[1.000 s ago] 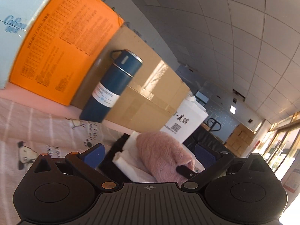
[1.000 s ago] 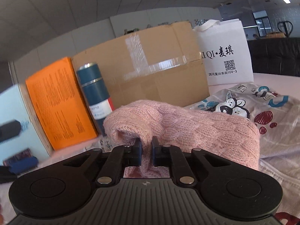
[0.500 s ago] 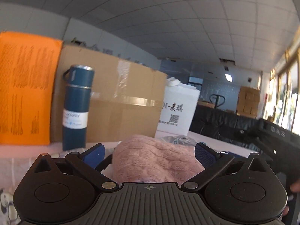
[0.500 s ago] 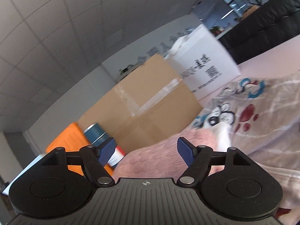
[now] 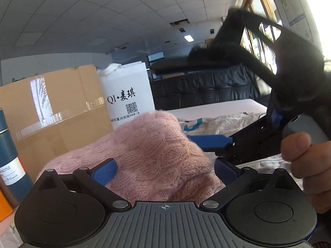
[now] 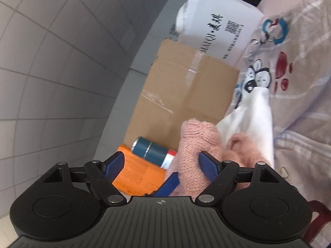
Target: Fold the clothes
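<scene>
An office-like room with a white tiled ceiling (image 5: pixel 103 10) and sunlit windows (image 5: pixel 258 37) at the right holds a pale pink desk (image 5: pixel 217 108), with a black leather sofa (image 5: pixel 206 88) behind it. A printed cloth (image 6: pixel 300 72) with cartoon animals, red paw marks and faint pale stripes covers much of the desk. Along the desk's back edge stand a taped cardboard box (image 5: pixel 51 107), a white paper bag (image 5: pixel 128 97) with black lettering and a QR code, a dark blue flask (image 5: pixel 8 157) with a white label, and an orange box (image 6: pixel 134 175). A fluffy pink knitted sweater (image 5: pixel 149 153) sits bunched in a soft mound on the desk in front of the cardboard box, with a white garment (image 6: pixel 254 113) lying against it. The left tongs (image 5: pixel 165 169) are spread wide, their blue pads either side of the sweater's near edge, gripping nothing. The right tongs (image 6: pixel 163 165) are also wide open; one blue fingertip (image 6: pixel 209 165) lies against a rolled fold of the sweater, but they clamp nothing. In the left view the right tongs come in from the right, held by a bare hand (image 5: pixel 306 165), one blue finger reaching the sweater's side.
</scene>
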